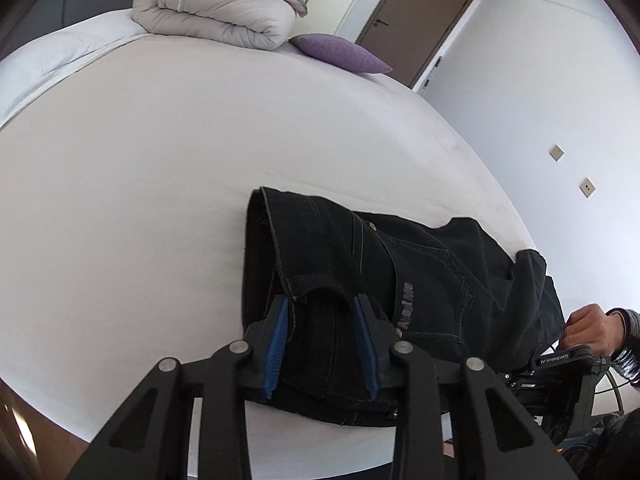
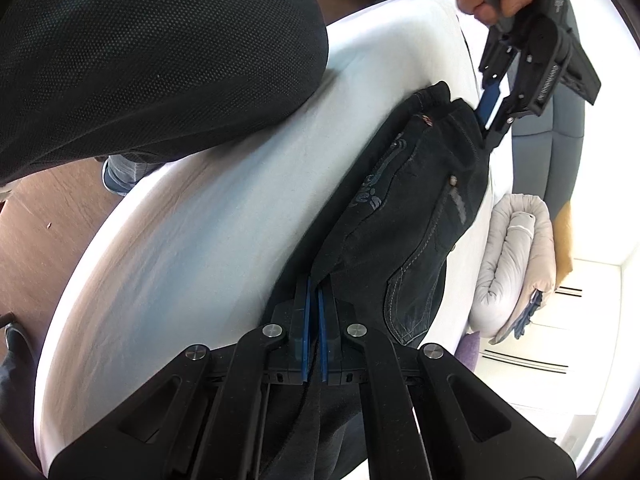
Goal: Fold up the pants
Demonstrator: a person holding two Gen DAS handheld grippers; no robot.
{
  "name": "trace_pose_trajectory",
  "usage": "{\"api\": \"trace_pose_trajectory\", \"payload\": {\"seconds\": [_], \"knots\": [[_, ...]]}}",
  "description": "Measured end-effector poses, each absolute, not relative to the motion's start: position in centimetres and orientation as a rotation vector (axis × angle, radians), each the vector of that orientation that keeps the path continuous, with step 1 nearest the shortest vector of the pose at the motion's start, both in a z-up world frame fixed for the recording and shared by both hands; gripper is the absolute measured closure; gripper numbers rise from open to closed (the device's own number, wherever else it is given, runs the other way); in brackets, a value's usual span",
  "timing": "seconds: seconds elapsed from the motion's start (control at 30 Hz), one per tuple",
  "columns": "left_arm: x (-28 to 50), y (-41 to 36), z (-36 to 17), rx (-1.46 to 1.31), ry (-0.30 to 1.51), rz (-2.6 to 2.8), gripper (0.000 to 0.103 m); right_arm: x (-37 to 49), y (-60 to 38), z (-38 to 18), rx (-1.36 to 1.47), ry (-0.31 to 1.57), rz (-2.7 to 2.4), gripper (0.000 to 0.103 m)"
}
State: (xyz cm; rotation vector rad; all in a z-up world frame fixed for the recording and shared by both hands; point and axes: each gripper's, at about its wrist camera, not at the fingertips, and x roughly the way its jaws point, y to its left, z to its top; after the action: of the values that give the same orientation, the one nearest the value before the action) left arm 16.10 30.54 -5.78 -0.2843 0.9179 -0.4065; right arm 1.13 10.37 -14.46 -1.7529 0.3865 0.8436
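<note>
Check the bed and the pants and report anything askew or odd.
Nothing damaged or spilled. The black pants lie near the bed's edge, one part hanging over it. The folded duvet and purple pillow sit tidy at the far end.

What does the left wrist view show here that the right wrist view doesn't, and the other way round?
Only the left wrist view: a brown door and the left gripper straddling a waistband fold.
Only the right wrist view: wooden floor, a shoe and the right gripper shut on the trouser fabric.
Both: black pants on the white bed, rolled duvet, purple cushion.
</note>
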Motion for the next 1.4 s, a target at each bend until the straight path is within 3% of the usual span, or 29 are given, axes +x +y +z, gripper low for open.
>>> {"api": "trace_pose_trajectory", "payload": {"seconds": [0.1, 0.17, 0.27, 0.5, 0.67, 0.93, 1.03, 1.2, 1.3, 1.4], "knots": [[16.0, 32.7, -4.2, -0.342, 0.890, -0.341, 0.070, 1.1, 10.3, -14.5, -1.750, 0.385, 0.841, 0.100], [15.9, 33.9, -3.7, -0.314, 0.898, -0.176, 0.063, 1.1, 10.4, -14.6, -1.755, 0.381, 0.838, 0.100], [15.1, 33.6, -3.2, -0.281, 0.873, -0.130, 0.063, 1.1, 10.4, -14.6, -1.758, 0.377, 0.832, 0.100], [13.3, 22.8, -5.4, 0.039, 0.934, -0.229, 0.063, 1.0, 10.6, -14.7, -1.754, 0.380, 0.825, 0.100], [12.4, 16.1, -10.2, 0.369, 1.009, -0.243, 0.061, 0.6, 10.6, -15.1, -1.774, 0.354, 0.805, 0.100], [11.4, 14.9, -7.8, 0.373, 0.928, -0.225, 0.060, -0.3, 10.2, -15.8, -1.726, 0.288, 0.704, 0.099], [11.1, 12.3, -6.8, 0.328, 0.897, -0.299, 0.048, -0.5, 9.7, -14.4, -1.550, 0.336, 0.673, 0.098], [12.8, 9.1, -11.7, 0.297, 1.030, -0.342, 0.044, -1.2, 6.9, -11.3, -1.214, 0.438, 0.610, 0.091], [12.8, 9.5, -12.0, 0.238, 1.022, -0.311, 0.042, -0.9, 2.0, -8.0, -0.844, 0.577, 0.562, 0.091], [12.8, 9.5, -12.1, 0.242, 1.034, -0.294, 0.041, 0.5, -7.4, -4.5, -0.283, 0.693, 0.504, 0.091]]}}
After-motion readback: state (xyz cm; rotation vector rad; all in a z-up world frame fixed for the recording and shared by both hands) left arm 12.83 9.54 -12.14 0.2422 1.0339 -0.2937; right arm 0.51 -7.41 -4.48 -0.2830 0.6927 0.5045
